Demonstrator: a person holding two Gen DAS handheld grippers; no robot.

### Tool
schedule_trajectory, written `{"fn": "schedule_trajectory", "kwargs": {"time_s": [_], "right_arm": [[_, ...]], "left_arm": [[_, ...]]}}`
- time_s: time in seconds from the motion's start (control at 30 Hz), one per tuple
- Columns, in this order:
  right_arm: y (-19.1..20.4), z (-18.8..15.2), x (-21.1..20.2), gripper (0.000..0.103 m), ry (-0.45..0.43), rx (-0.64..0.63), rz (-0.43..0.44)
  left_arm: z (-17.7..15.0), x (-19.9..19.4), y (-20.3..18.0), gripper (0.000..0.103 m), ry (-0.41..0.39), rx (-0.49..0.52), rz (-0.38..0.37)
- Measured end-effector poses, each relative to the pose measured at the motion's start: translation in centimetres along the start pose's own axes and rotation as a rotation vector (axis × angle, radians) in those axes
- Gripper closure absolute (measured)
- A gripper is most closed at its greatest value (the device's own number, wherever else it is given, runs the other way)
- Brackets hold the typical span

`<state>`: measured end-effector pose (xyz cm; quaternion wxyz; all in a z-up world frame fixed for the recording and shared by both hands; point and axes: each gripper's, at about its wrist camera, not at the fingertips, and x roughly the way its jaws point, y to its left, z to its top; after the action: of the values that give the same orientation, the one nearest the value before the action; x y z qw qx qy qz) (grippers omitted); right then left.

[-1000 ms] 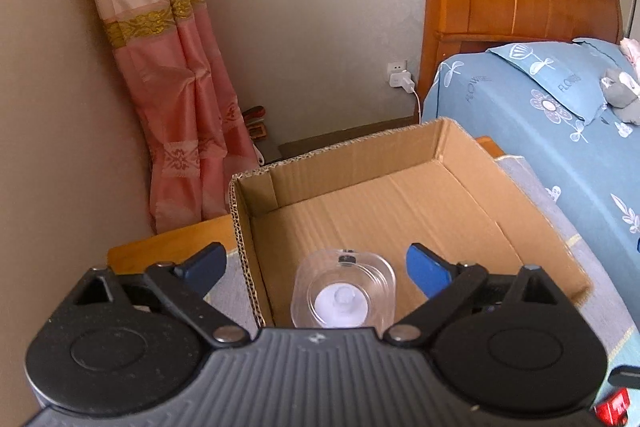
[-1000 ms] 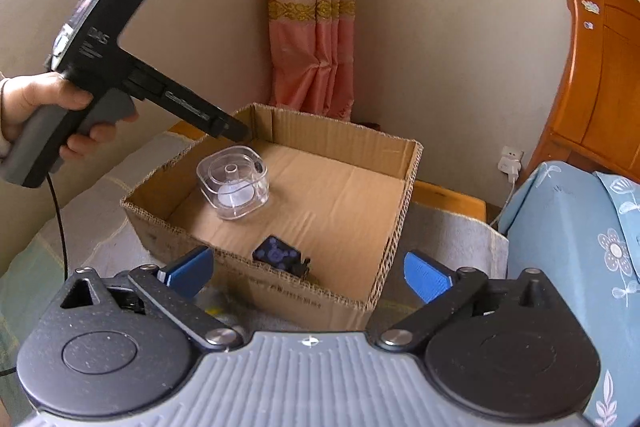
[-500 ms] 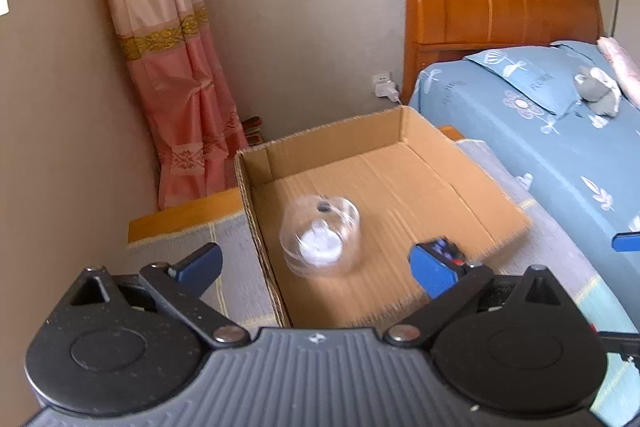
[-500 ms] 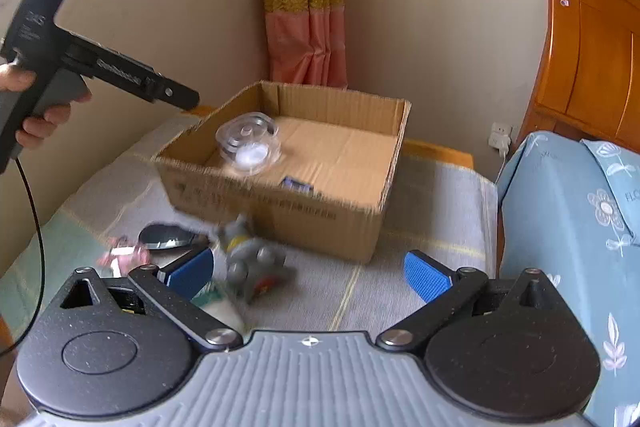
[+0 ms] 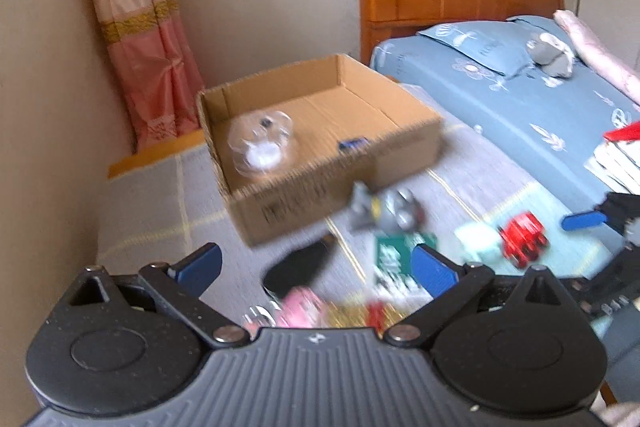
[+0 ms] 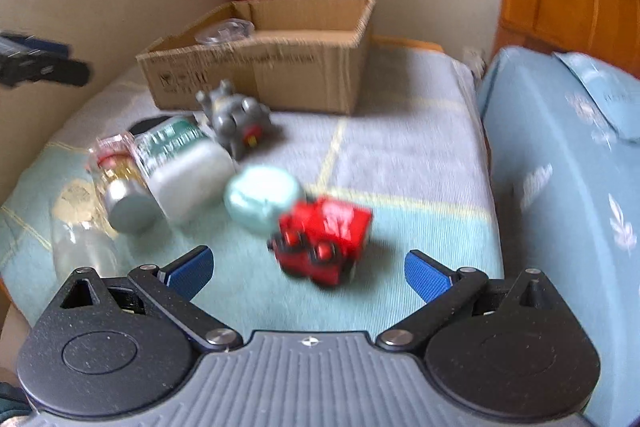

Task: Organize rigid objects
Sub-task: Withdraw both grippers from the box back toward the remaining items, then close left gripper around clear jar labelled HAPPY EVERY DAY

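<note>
Take the box (image 6: 264,55) as your landmark; both views are motion-blurred. Nearest you and left of it lie a small jar (image 6: 120,183) and a white bottle (image 6: 180,167), rounded and likely slick, so grip across their bodies. The grey toy (image 6: 236,115) sits just in front of the box. Farther toward you, the mint case (image 6: 260,199) touches the red truck (image 6: 324,235); the truck looks light, stiff and boxy, so pinch its flat sides. Your left gripper (image 5: 316,267) and right gripper (image 6: 306,269) are spread wide and empty. Since a second ago both have pulled back from the box, where the clear case (image 5: 260,143) now rests.
</note>
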<state>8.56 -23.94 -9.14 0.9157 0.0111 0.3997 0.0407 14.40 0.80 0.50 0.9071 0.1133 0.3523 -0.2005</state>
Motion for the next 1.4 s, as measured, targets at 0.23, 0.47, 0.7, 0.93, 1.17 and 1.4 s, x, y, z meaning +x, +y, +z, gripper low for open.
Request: {"fn": "schedule_trajectory", "kwargs": {"time_s": [0.23, 0.47, 0.7, 0.93, 1.17, 1.4], "right_arm": [[1.0, -2.3, 0.8, 0.0, 0.02, -0.01, -0.091], [1.4, -2.9, 0.3, 0.0, -0.006, -0.005, -0.098], [1.5, -3.0, 0.3, 0.0, -0.018, -0.001, -0.102], [1.5, -3.3, 0.2, 0.0, -0.04, -0.007, -0.099], [1.5, -3.3, 0.4, 0.0, -0.057, -0.017, -0.09], [1.8, -3.0, 0.7, 0.0, -0.066, -0.021, -0.085]], "left_arm": [[-4.8, -2.1, -2.4, 0.002, -0.004, 0.018, -0.016], [-8.7, -2.3, -4.4, 0.002, 0.045, 0.054, -0.068], [-10.9, 0.6, -5.8, 0.002, 0.107, 0.092, -0.065], [-11.1, 2.5, -5.5, 0.002, 0.124, 0.001, -0.092], [-10.3, 2.2, -5.4, 0.003, 0.038, 0.0, -0.063], [-10.0, 1.8, -4.2, 0.011, 0.035, -0.07, -0.08]]}}
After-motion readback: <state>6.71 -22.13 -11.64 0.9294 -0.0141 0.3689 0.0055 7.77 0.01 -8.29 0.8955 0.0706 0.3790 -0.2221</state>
